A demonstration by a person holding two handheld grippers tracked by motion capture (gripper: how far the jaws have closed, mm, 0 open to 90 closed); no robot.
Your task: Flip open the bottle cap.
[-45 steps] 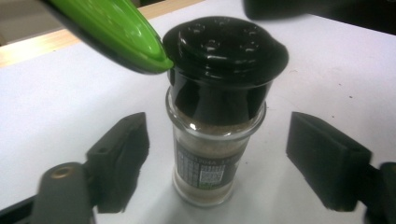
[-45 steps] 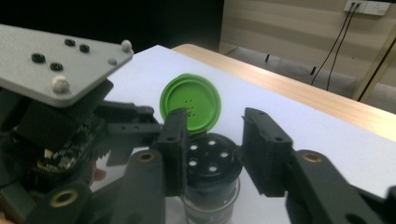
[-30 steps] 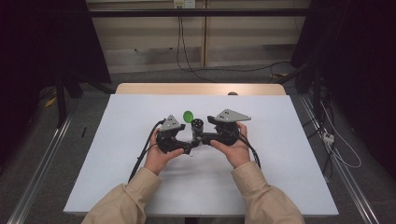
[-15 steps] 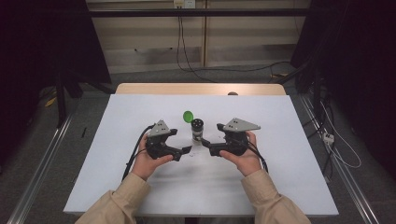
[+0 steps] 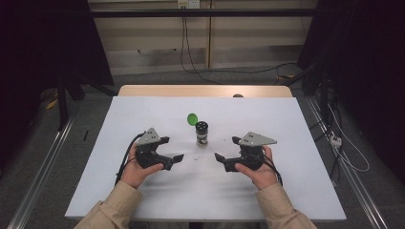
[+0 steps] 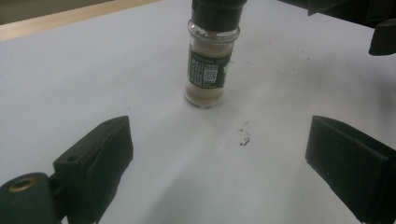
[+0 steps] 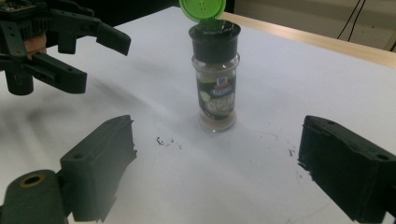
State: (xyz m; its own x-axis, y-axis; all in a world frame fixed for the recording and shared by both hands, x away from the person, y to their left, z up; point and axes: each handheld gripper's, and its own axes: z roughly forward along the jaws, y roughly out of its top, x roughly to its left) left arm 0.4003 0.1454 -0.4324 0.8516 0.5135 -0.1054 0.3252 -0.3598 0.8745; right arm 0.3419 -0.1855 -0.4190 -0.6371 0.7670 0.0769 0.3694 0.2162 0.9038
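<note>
A small glass spice jar [image 5: 202, 134] stands upright mid-table, with pale powder inside, a black collar and its green flip lid [image 5: 192, 119] open. My left gripper [image 5: 173, 149] is open, left of the jar and a little nearer the person, jaws empty. My right gripper [image 5: 226, 148] mirrors it on the right, also open and empty. In the left gripper view the jar [image 6: 210, 70] stands beyond the spread jaws of the left gripper [image 6: 219, 140]. In the right gripper view the jar [image 7: 215, 88] and the lid [image 7: 202, 8] stand ahead of the right gripper [image 7: 217, 147], clear of both jaws.
The white tabletop [image 5: 143, 200] has a wooden strip [image 5: 205, 90] along its far edge. A few dark specks [image 6: 244, 138] lie near the jar's base. Cables [image 5: 344, 152] trail on the floor to the right. The left gripper [image 7: 93, 60] is at the upper left of the right gripper view.
Both grippers have drawn away from the jar, apart and toward the person. The jar stays standing alone with its lid open.
</note>
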